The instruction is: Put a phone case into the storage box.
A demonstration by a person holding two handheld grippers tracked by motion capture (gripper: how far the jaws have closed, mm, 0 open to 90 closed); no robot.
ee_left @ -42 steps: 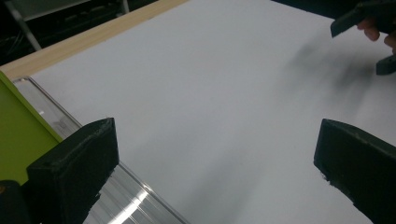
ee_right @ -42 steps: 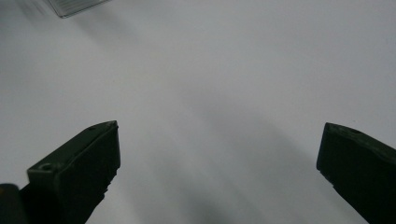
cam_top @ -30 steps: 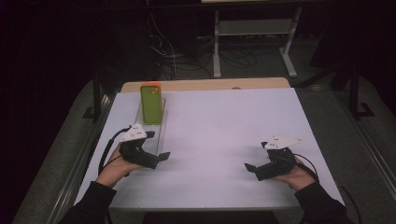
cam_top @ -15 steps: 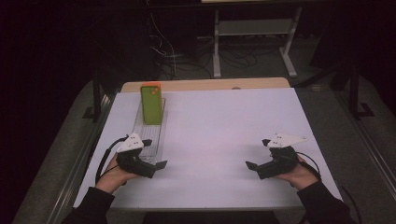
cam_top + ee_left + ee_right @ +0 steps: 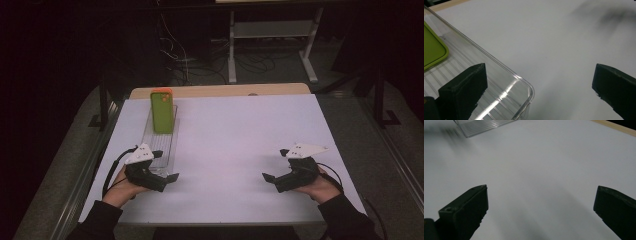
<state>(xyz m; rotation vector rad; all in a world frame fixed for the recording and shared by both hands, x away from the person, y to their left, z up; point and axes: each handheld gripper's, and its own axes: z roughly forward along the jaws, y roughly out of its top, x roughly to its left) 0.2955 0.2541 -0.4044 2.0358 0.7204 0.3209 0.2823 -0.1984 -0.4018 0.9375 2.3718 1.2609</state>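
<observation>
The clear ribbed plastic tray (image 5: pixel 161 145), long & narrow, lies on the left part of the white table (image 5: pixel 235 135), w/ a lime-green phone case w/ orange trim (image 5: pixel 162 111) standing in its far end. Left gripper (image 5: pixel 169 178) sits at the tray's near end, jaws spread wide & holding nothing; in the left gripper view one jaw is over the tray's ribbed floor (image 5: pixel 499 100), the other over bare table, w/ the tray's rounded near corner between them. The green case (image 5: pixel 432 51) shows at that view's left edge. Right gripper (image 5: pixel 267 178) is well apart, on the table's right side, jaws also wide & empty, over bare white surface; tray corner (image 5: pixel 482 125) is visible far off in the right gripper view.
</observation>
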